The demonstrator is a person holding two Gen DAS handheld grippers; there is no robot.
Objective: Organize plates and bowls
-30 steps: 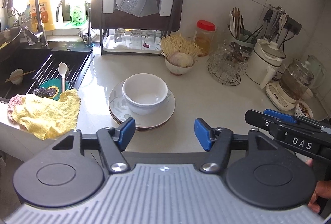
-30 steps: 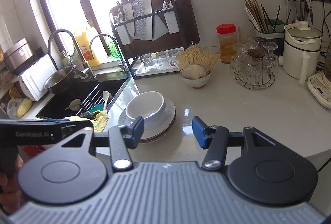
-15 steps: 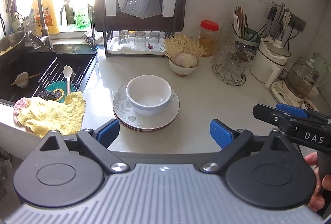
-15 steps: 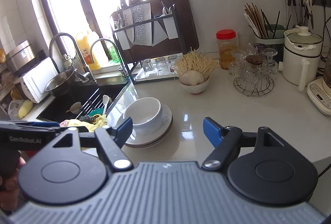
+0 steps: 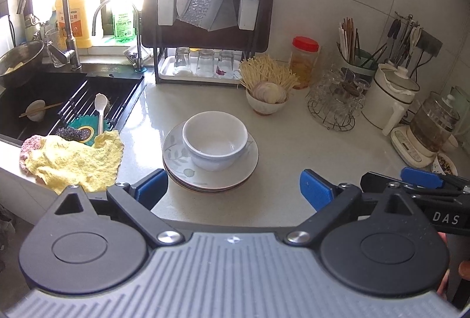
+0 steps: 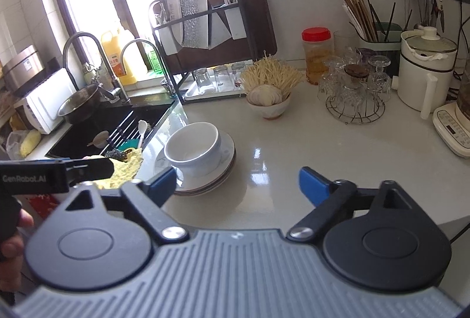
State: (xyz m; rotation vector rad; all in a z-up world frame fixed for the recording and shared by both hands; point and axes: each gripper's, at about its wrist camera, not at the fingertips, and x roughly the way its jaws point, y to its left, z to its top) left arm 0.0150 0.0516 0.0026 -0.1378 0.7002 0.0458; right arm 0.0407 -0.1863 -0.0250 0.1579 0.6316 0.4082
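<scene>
A white bowl [image 5: 215, 139] stands upright on a short stack of leaf-patterned plates [image 5: 176, 152] on the pale counter, seen again as bowl [image 6: 194, 146] and plates [image 6: 226, 155] in the right wrist view. My left gripper [image 5: 233, 190] hangs open just in front of the stack, nothing between its blue pads. My right gripper [image 6: 238, 184] sits nearer the counter's front edge, right of the stack; its jaws are opening with nothing between them. Each gripper shows at the edge of the other's view.
A yellow cloth [image 5: 75, 162] lies at the sink's [image 5: 58, 100] corner, left of the plates. Behind stand a small bowl of noodles [image 5: 267, 94], a knife and glass rack [image 5: 205, 33], a wire stand of glasses [image 5: 335, 100], a red-lidded jar [image 5: 304, 61] and kettles [image 5: 390, 100].
Both grippers' jaws have spread from partly closed to wide open. The left gripper widened first, the right one kept widening until now. The bowl and plates have not moved.
</scene>
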